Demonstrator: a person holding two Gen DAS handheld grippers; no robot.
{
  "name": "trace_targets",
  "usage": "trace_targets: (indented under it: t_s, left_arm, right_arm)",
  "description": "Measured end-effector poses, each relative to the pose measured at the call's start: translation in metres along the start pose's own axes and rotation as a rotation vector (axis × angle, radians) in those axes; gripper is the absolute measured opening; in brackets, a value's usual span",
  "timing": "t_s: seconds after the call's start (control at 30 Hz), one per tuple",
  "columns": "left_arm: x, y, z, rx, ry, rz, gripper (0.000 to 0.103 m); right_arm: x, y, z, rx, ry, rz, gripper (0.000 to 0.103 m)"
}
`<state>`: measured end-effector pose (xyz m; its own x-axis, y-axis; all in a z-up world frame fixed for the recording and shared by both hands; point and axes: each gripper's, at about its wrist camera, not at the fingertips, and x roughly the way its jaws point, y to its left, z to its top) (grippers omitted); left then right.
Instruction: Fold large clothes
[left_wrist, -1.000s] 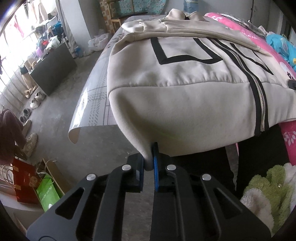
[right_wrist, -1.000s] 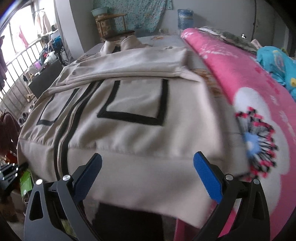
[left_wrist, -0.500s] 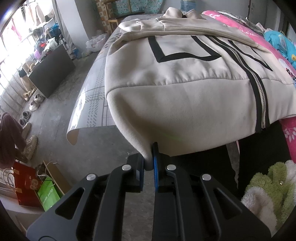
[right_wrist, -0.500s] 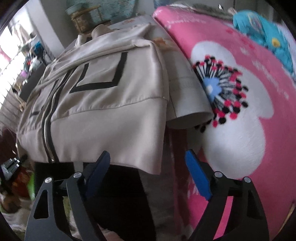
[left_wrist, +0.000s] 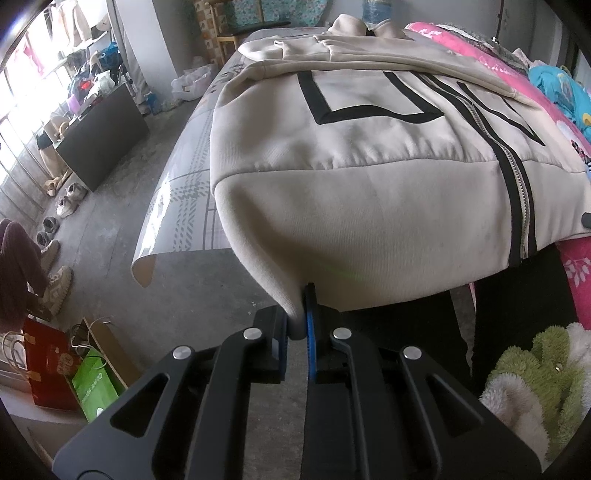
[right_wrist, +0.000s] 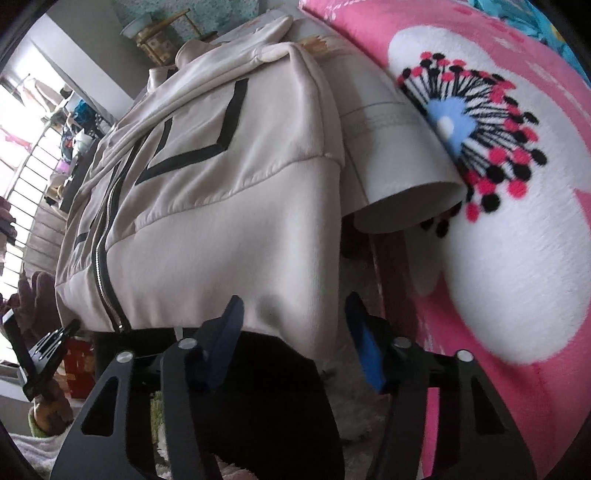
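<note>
Pinching the beige jacket (left_wrist: 369, 206) hem corner at lower centre, the left tool (left_wrist: 297, 328) grips; the right tool (right_wrist: 295, 332), jaws just narrowing, straddles the opposite corner, apparently untouched.

Beige zip jacket (left_wrist: 369, 206) w/ black angular stripes + black-edged front zipper, lying front-up, flat on table. Sleeves folded across upper chest, collar at far end. Ribbed hem band hangs over near table edge. Hem's one bottom corner bunched into a pinched point, pulled down a bit; other bottom corner (right_wrist: 314, 325) droops free off the edge. Fabric mostly smooth, slight wrinkles along hem seam.
</note>
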<state>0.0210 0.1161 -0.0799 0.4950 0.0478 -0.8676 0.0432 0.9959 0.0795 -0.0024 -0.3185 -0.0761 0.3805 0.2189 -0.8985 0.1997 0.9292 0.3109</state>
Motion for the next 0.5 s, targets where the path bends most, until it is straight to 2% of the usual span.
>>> trace_targets:
  t_s: [0.27, 0.5]
  left_arm:
    - [-0.0002, -0.0017, 0.0011, 0.003, 0.003, 0.012, 0.008]
    - [-0.0008, -0.0015, 0.0014, 0.003, 0.001, 0.011, 0.008]
  right_arm:
    - [0.0046, -0.0003, -0.0059, 0.002, 0.016, 0.029, 0.028]
    - [0.0024, -0.0035, -0.0081, 0.008, 0.007, 0.047, 0.015]
